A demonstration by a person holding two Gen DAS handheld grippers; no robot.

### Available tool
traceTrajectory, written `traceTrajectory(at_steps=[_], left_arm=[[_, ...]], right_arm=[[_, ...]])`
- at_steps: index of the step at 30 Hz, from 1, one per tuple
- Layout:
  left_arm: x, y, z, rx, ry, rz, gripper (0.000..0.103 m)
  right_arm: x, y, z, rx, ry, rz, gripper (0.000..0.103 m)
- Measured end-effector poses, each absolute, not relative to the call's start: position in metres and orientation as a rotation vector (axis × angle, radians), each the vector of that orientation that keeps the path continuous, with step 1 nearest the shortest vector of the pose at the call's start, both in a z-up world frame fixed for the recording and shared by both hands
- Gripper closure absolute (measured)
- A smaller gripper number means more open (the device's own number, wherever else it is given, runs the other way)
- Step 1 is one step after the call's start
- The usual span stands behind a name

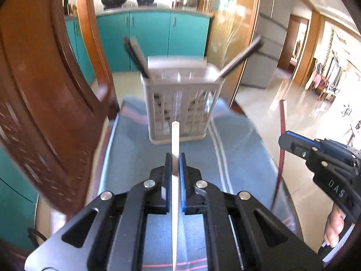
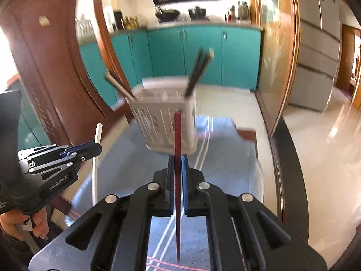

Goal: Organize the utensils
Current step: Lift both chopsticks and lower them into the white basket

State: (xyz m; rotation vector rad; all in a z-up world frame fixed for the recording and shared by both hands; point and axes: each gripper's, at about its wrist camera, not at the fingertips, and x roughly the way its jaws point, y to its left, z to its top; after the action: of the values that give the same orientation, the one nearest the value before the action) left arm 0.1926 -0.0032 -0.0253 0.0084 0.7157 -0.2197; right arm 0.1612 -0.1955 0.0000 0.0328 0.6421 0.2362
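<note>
Left wrist view: our left tool (image 1: 175, 160) is clenched on a white chopstick (image 1: 175, 140), whose blunt end stands up between the blue pads while its tip trails down below them. Right wrist view: our right tool (image 2: 177, 162) is clenched likewise on a red chopstick (image 2: 177, 135). Both sticks are clear of the blue striped cloth (image 1: 225, 149) that covers the table. Beyond them, well apart, stands the white slatted utensil holder (image 1: 180, 106), with dark chopsticks (image 1: 135, 54) leaning out of its left and right compartments. We judge the step in hand to be carrying. The next move calls for bringing each stick over an open compartment, tip downward, and then releasing.
</note>
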Motion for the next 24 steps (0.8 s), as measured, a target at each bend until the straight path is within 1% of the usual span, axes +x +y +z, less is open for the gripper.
traceTrajectory(at_steps=[6, 13, 16, 20, 24], left_arm=[[0.186, 0.009, 0.043, -0.007, 0.59, -0.255, 0.096], [0.209, 0.016, 0.134, -0.022, 0.431, -0.235, 0.096], [0.233, 0.01, 0.166, -0.016, 0.379, -0.197, 0.096], [0.263, 0.005, 0.176, -0.02, 0.361, -0.152, 0.096], [0.285, 0.006, 0.167, -0.037, 0.369, -0.123, 0.096]], right_arm=[[0.158, -0.196, 0.063, 0.026, 0.514, 0.274, 0.096], [0.186, -0.182, 0.135, -0.002, 0.378, 0.271, 0.096], [0.21, -0.177, 0.151, 0.011, 0.354, 0.27, 0.096], [0.229, -0.171, 0.163, 0.022, 0.322, 0.248, 0.096], [0.254, -0.168, 0.157, 0.033, 0.312, 0.223, 0.096]])
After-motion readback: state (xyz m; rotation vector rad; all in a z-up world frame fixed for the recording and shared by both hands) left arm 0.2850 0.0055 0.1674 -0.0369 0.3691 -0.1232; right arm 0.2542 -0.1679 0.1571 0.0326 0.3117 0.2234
